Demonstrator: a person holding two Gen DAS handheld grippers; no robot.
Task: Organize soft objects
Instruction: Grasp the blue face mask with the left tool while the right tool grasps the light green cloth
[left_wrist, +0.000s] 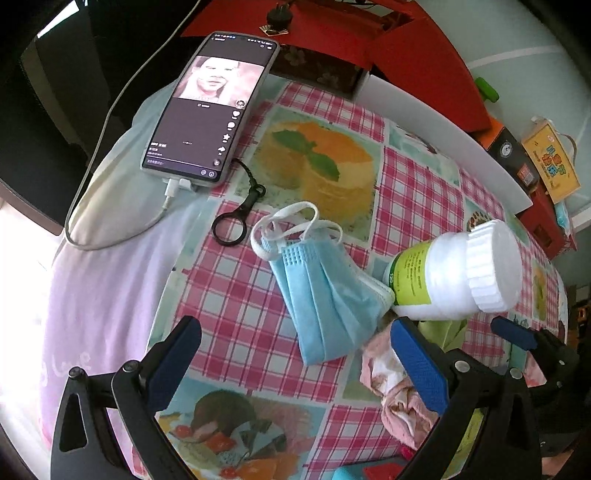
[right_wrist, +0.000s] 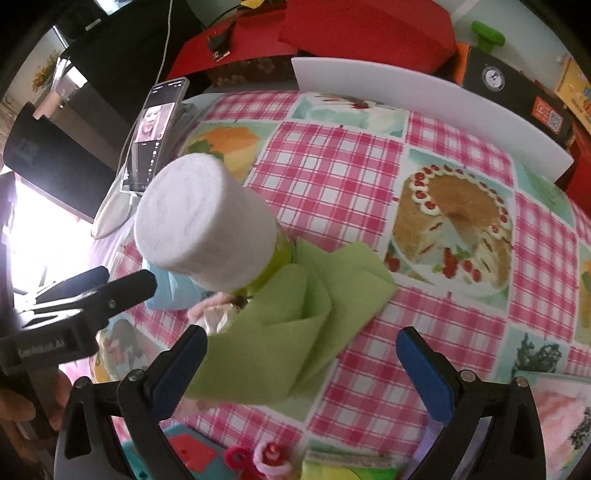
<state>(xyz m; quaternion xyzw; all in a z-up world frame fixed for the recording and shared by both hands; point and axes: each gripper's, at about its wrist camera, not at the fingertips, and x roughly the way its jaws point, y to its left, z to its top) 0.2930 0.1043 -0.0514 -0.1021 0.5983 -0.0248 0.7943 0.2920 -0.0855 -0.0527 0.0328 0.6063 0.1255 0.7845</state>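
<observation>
the table (left_wrist: 325, 122) wears a pink checked cloth printed with cakes. in the left wrist view the left gripper (left_wrist: 295, 365) hangs low in the frame, its blue-padded fingers (left_wrist: 173, 365) spread wide with nothing between them. just above them, at the centre, lies a folded blue face mask (left_wrist: 325, 295) with white ear loops, its right edge touching a white bottle (left_wrist: 454, 273) that lies tipped on its side. a crumpled pink cloth (left_wrist: 391, 391) sits at the lower right, partly behind the right-hand finger. a phone (left_wrist: 210, 107) with a lit screen rests at the upper left, a black ring clip (left_wrist: 236, 214) just below it.

in the right wrist view the right gripper (right_wrist: 299, 373) is also wide open and empty, hovering over a folded green cloth (right_wrist: 295, 325) at the centre of the frame. the bottle looms at the left, close to the camera.
</observation>
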